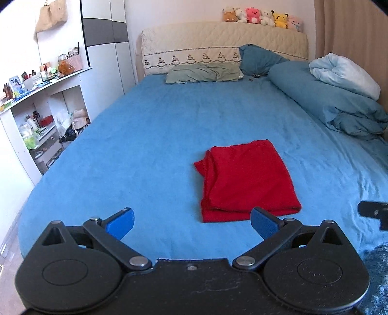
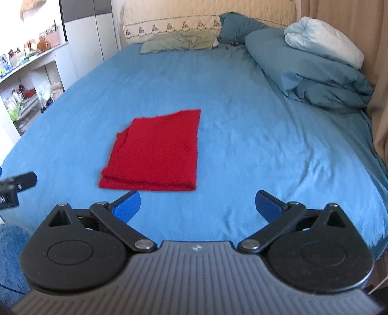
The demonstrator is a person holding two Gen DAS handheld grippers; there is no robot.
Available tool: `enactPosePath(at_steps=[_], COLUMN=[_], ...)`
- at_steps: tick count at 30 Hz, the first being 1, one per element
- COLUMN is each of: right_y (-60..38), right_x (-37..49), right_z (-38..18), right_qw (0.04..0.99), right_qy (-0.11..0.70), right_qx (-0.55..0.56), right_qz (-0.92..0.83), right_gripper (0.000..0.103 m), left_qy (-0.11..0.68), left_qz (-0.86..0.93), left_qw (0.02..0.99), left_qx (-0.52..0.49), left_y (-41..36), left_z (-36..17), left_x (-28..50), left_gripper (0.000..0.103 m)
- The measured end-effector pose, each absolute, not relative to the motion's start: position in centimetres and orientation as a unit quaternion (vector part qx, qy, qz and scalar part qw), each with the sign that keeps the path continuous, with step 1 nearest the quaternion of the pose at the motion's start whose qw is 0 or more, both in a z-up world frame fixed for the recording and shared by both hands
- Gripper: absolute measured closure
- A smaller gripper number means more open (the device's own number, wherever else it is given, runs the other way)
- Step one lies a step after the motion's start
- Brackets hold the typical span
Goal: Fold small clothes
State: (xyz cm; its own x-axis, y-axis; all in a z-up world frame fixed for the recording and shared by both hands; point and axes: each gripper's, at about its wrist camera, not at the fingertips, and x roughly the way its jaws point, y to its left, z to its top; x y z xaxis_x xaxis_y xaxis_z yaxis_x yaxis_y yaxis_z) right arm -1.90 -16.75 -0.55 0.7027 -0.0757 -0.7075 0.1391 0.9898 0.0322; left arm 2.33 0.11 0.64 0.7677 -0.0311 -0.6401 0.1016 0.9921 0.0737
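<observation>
A small red garment lies folded into a flat rectangle on the blue bed sheet. It also shows in the right wrist view. My left gripper is open and empty, held just short of the garment's near edge and a little to its left. My right gripper is open and empty, held near the garment's near right corner, apart from it. A part of the right gripper shows at the right edge of the left wrist view. A part of the left gripper shows at the left edge of the right wrist view.
A rolled blue duvet with a pale blue blanket lies along the bed's right side. Pillows lie at the headboard, with plush toys above. White shelves with clutter stand to the left of the bed.
</observation>
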Motion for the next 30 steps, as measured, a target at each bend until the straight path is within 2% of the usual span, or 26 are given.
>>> enactPosePath(at_steps=[30], right_y=[-16.5], right_x=[-2.4], right_z=[-0.6], right_qw=[0.919], right_qy=[0.387], right_qx=[0.035], right_qz=[-0.059], right_gripper=[0.0], left_qy=[0.327], left_qz=[-0.045], left_qw=[0.942], left_qx=[0.065], left_y=[-0.1], left_z=[0.8], left_x=[0.9], left_gripper=[0.0])
